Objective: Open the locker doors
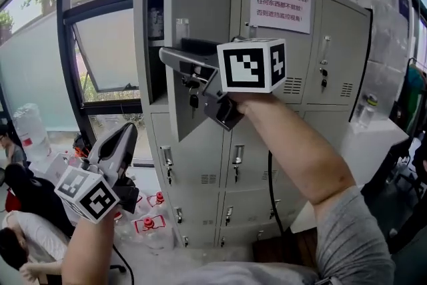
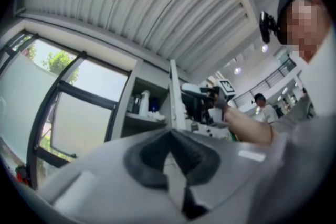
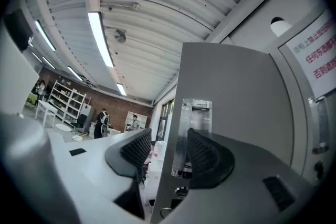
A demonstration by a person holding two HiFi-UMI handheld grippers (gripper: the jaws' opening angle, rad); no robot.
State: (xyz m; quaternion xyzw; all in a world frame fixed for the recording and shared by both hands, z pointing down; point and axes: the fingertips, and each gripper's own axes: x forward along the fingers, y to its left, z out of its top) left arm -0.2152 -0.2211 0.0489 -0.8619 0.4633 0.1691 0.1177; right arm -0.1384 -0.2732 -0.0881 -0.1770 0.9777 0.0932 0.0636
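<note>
A grey bank of lockers (image 1: 333, 43) stands in front of me. Its top-left door (image 1: 200, 3) is swung out towards me, and the compartment behind it (image 2: 143, 104) holds bottles. My right gripper (image 1: 175, 53) is raised to the door's free edge beside the metal handle plate (image 3: 195, 118), where keys (image 1: 193, 100) hang below. In the right gripper view its jaws (image 3: 168, 149) straddle that edge of the door (image 3: 236, 97), open, with a gap showing at the left pad. My left gripper (image 1: 129, 132) hangs low at the left, pointing up, shut (image 2: 170, 139) on nothing.
The other locker doors are closed, and one carries a white notice (image 1: 281, 6). Tall windows (image 1: 100, 43) are at the left. Small bottles (image 1: 148, 222) and a big water jug (image 1: 30, 127) sit by the lockers' foot. A black cable (image 1: 272, 190) hangs down the front.
</note>
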